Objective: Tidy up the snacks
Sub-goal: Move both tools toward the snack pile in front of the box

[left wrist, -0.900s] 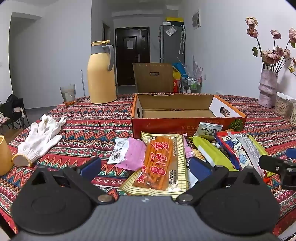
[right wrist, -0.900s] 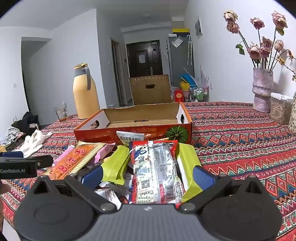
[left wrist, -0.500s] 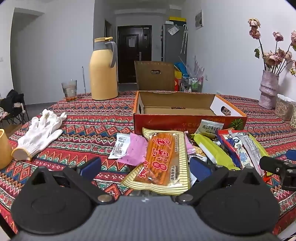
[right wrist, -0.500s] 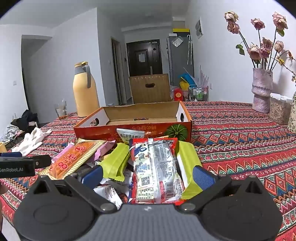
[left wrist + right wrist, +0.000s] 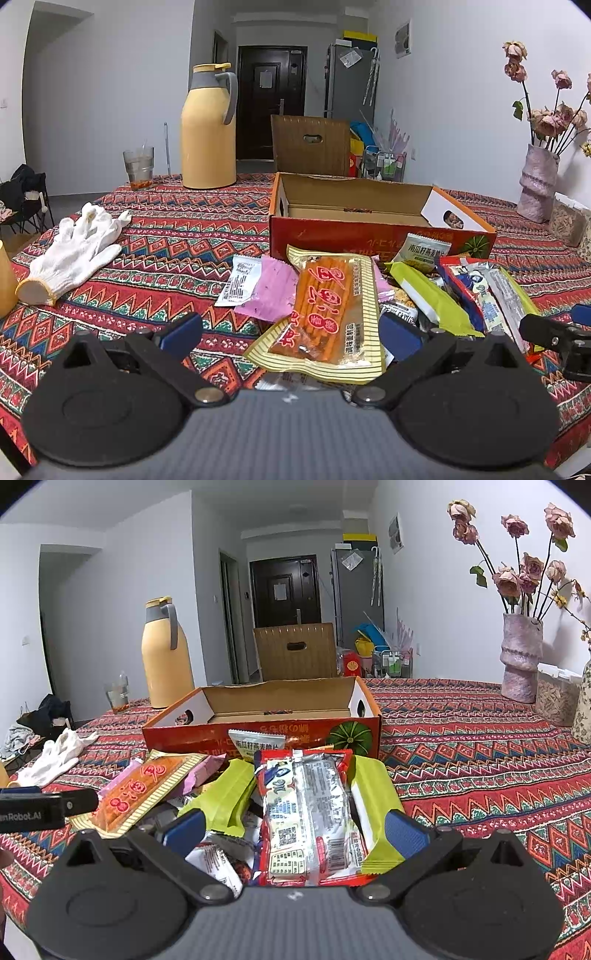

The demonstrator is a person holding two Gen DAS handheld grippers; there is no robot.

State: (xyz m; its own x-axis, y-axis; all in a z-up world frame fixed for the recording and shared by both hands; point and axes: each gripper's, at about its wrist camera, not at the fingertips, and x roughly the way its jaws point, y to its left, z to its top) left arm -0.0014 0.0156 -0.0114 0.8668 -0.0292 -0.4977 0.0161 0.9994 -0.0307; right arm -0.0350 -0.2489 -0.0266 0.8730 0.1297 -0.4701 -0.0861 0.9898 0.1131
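A pile of snack packets lies on the patterned tablecloth in front of an open orange cardboard box [image 5: 369, 230], also seen in the right wrist view [image 5: 258, 734]. My left gripper [image 5: 291, 334] is open, its fingers on either side of the near end of a yellow packet of orange sticks [image 5: 325, 306]. My right gripper [image 5: 293, 829] is open over a red-edged silver packet [image 5: 310, 812], with green packets [image 5: 221, 797] beside it. Neither gripper holds anything.
White gloves [image 5: 74, 251] lie at the left. A yellow thermos jug [image 5: 208, 125] and a glass [image 5: 139, 164] stand at the back left. A vase of dried roses [image 5: 521, 657] and a container [image 5: 554, 698] stand at the back right.
The left gripper has risen and tilted slightly, so the view sits a little higher. The right gripper has barely moved. No packet has shifted.
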